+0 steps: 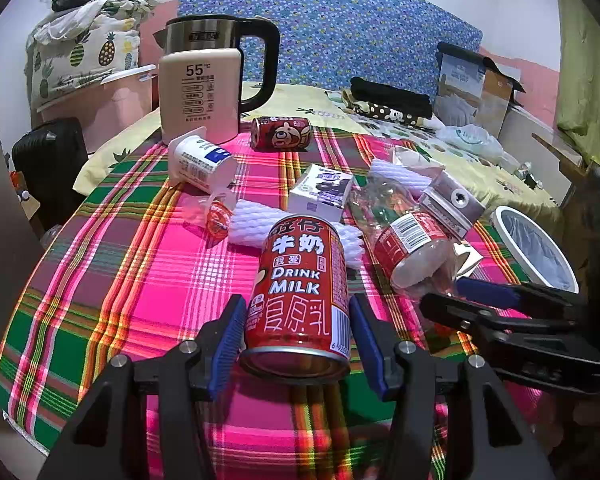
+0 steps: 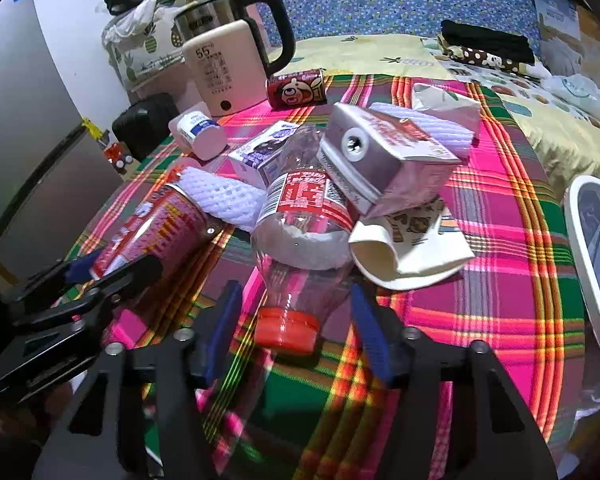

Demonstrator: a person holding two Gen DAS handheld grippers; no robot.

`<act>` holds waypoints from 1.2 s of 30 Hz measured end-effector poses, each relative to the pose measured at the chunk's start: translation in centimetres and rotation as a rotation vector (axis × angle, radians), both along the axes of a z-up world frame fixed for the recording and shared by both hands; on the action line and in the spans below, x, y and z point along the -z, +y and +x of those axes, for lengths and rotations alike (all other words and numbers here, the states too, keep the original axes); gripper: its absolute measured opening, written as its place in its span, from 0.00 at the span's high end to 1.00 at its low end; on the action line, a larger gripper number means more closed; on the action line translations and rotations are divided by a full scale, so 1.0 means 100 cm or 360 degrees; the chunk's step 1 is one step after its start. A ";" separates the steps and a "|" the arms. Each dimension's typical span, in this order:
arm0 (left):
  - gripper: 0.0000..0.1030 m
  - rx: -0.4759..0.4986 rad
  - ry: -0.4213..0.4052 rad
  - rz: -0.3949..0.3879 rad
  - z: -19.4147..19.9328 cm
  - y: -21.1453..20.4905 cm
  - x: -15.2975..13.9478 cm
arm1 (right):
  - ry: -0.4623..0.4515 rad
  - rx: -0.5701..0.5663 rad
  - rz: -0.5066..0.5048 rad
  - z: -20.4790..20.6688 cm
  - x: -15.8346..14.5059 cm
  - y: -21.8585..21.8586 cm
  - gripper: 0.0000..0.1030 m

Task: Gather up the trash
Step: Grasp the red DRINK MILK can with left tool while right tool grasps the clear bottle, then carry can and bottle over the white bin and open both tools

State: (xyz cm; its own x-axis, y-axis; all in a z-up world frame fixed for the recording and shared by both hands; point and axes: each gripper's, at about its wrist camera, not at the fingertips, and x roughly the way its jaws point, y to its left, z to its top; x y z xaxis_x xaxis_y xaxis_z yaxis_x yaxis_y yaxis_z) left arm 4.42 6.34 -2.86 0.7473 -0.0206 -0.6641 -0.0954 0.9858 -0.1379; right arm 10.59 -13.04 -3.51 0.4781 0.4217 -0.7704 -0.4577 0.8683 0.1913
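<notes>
While my left gripper point(image 1: 298, 330) pinches the lying red metal milk can point(image 1: 302, 292), my right gripper point(image 2: 296, 320) flanks the red-capped clear plastic bottle point(image 2: 300, 240); whether it grips, I cannot tell. Far right, the white-rimmed bin point(image 2: 584, 256) shows only its liner.

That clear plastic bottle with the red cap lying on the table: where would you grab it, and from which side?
Grip the plastic bottle at its narrow neck just above the red cap, coming from the cap end. It lies with the cap toward the right gripper, whose fingers already straddle the neck; cartons crowd its far end.
</notes>
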 end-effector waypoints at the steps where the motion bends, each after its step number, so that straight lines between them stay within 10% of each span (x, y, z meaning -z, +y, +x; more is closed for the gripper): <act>1: 0.46 -0.0002 0.0000 -0.0003 0.000 0.001 0.000 | 0.0006 0.0005 -0.0017 0.001 0.001 0.001 0.56; 21: 0.46 -0.0027 -0.0094 0.0008 -0.019 -0.011 -0.024 | -0.0169 -0.0043 0.0098 -0.040 -0.043 -0.017 0.68; 36: 0.46 0.0226 -0.0149 -0.0002 0.002 -0.081 -0.047 | -0.0235 0.0283 0.0127 -0.043 -0.050 -0.090 0.68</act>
